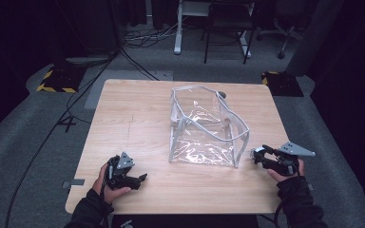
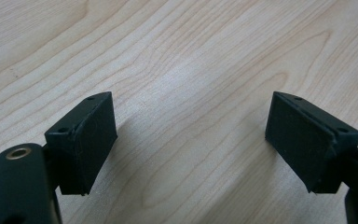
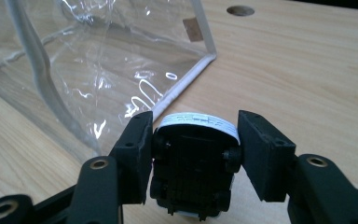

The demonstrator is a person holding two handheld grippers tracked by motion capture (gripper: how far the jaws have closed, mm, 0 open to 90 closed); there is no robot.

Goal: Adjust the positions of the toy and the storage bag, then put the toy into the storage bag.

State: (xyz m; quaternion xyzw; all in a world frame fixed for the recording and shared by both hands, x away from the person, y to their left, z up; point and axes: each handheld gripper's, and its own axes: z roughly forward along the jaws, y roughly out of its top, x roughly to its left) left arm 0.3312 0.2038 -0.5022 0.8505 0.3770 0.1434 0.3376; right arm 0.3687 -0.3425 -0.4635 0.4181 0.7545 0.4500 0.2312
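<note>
Right gripper [image 3: 193, 140] clamps toy car [image 3: 193, 163]; left gripper [image 2: 191, 135] jaws wide apart, holding nothing; clear pouch [image 1: 204, 128] on table [image 1: 133, 114], contents unclear.

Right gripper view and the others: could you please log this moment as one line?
right gripper: shut on small black-and-white object | left gripper: open | clear bag: upright

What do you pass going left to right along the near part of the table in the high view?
Left gripper, open → clear plastic bag → right gripper, shut on a small black and white object.
</note>
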